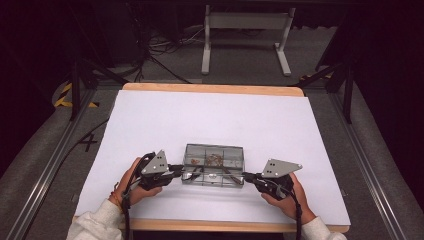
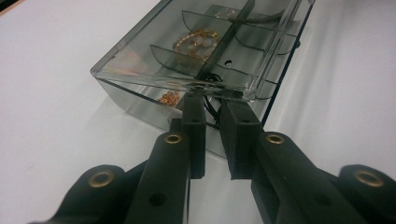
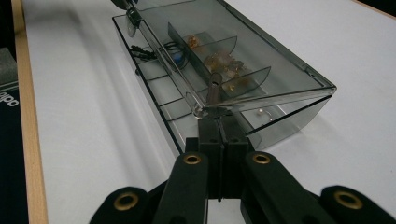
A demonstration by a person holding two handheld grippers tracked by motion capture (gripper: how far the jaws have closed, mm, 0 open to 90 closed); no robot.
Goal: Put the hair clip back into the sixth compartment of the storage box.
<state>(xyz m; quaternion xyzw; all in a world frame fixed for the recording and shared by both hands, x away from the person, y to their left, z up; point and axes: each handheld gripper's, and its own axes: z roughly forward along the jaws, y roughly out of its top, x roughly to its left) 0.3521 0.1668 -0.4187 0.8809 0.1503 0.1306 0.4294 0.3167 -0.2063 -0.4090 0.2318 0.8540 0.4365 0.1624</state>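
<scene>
Transparent smoke-grey plastic forms the compartment box [image 1: 214,164], which sits on the white table cover [image 1: 210,115] near the person's edge, between the two grippers. The lid [image 3: 243,56] is partly raised, hinged along the far long side.

Left gripper [image 1: 182,172]: jaws nearly closed with a narrow gap between them, tips at the left short end of the box, under the lid edge. In the left gripper view, the pads appear to touch the rim, but a firm grip on it cannot be confirmed.

Right gripper [image 1: 246,175]: jaws fully closed, pads together, tips at the right short end, apparently pinching the lid corner [image 3: 205,109].

Progress, as a judgement: the lid is lifted a little at the front but is neither fully open nor shut; either opening or closing remains to be completed.

Contents: gold-coloured jewellery [image 2: 196,43], pale beads, and a dark cord [image 3: 140,50] lie in separate compartments. Individual pieces are hard to identify through the tinted walls. The latch is not discernible.
</scene>
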